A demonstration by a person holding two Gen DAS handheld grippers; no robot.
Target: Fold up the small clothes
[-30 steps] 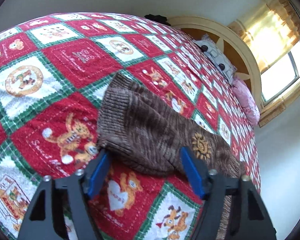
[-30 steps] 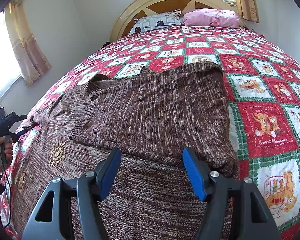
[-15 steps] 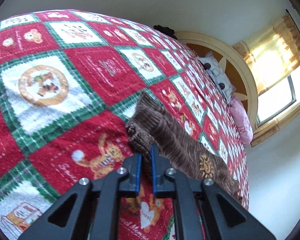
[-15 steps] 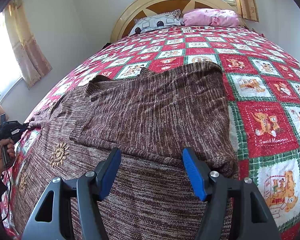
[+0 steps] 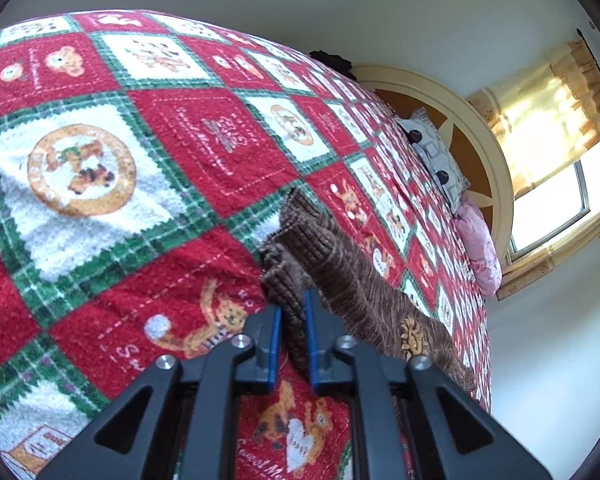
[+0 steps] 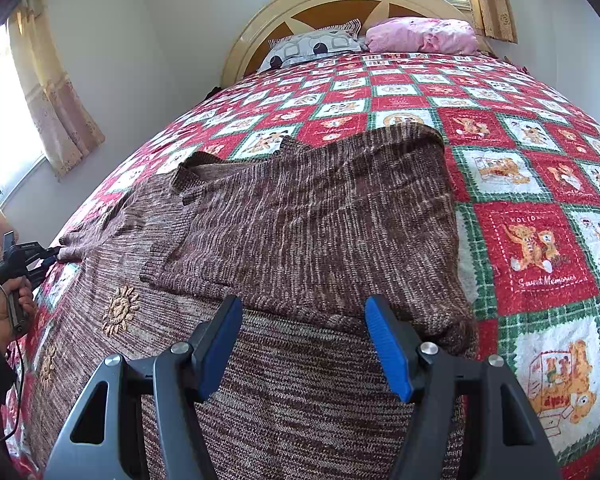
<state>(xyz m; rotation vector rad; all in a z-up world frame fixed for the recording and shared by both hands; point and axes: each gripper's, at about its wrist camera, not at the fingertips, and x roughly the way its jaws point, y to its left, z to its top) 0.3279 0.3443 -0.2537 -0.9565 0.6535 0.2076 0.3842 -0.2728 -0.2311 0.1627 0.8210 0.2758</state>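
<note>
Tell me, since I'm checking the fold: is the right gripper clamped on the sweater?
No. The right gripper has its blue pads wide apart above the brown sweater, with no fabric pinched between them.

The left gripper [image 5: 291,320] fills the lower centre of its own view, pointing downward, its black arms drawn together so that the two blue pads [image 5: 275,332] stand nearly parallel with only a narrow gap — clamped on a bunched cuff of the brown sweater [image 5: 296,272]. In the right wrist view the same gripper appears small at the left edge of the frame, gripped by the person's hand [image 6: 10,312], a dark sleeve below it. The right gripper [image 6: 304,340] sits at the lower centre of its view, tilted downward, its blue pads [image 6: 386,344] spread well apart — nothing pressed between them.
</note>
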